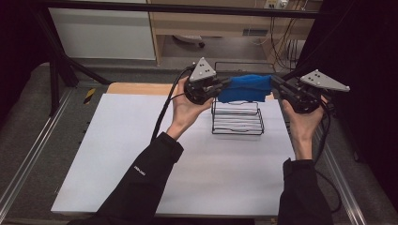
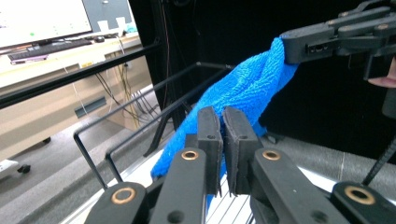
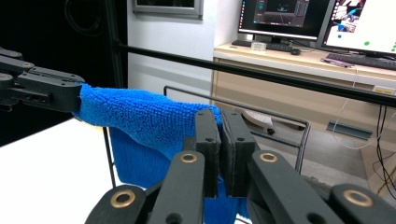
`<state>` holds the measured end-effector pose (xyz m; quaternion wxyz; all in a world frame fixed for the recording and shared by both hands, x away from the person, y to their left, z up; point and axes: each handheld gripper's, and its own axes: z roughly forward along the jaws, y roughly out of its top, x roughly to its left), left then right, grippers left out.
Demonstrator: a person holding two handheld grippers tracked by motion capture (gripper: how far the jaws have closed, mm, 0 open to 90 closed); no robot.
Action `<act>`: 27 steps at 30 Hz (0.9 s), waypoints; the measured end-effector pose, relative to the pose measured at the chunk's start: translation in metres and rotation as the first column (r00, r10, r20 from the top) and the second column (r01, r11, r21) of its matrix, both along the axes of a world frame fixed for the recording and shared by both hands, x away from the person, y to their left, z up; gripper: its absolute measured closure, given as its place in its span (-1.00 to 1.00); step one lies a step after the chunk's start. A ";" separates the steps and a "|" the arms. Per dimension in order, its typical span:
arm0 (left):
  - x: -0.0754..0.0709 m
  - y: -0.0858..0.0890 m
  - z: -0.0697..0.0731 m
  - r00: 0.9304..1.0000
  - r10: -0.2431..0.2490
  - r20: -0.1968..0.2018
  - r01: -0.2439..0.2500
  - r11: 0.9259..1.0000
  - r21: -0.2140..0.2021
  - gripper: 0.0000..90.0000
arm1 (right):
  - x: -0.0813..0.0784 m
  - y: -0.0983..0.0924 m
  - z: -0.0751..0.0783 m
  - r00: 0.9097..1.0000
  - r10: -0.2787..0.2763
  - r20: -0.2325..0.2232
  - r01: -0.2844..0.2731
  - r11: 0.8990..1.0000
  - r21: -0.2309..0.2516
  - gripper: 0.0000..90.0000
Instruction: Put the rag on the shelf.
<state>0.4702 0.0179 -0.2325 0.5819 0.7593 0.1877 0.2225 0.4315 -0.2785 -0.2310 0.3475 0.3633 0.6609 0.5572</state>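
Blue, fluffy microfibre cloth [image 1: 245, 88] hangs stretched in the air between two hand-held grippers, just above a black wire rack [image 1: 237, 118] standing on a white table top [image 1: 117, 154]. On the left, the left gripper [image 1: 224, 86] has its black jaws clamped tight on one end of the cloth. On the right, the right gripper [image 1: 276, 83] pinches the other end the same way.

The desk [image 1: 141, 159] is carrying a white sheet [image 1: 197, 178] covering most of its top. A black wire rack [image 1: 237, 119] is standing directly on the sheet, toward its far right.
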 end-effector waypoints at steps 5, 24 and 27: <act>-0.001 -0.002 -0.006 1.000 -0.001 -0.028 0.002 0.999 0.042 0.90 | -0.002 -0.001 -0.005 1.000 0.010 -0.024 -0.011 0.999 -0.031 0.92; 0.000 -0.009 -0.027 0.998 0.022 -0.058 -0.016 0.995 0.104 0.87 | -0.017 -0.006 -0.011 0.996 0.068 -0.054 -0.067 0.998 0.021 0.56; -0.001 -0.009 -0.028 0.997 0.024 -0.071 -0.017 0.995 0.101 0.81 | -0.013 -0.001 -0.014 0.990 0.083 -0.109 -0.082 0.996 0.016 0.85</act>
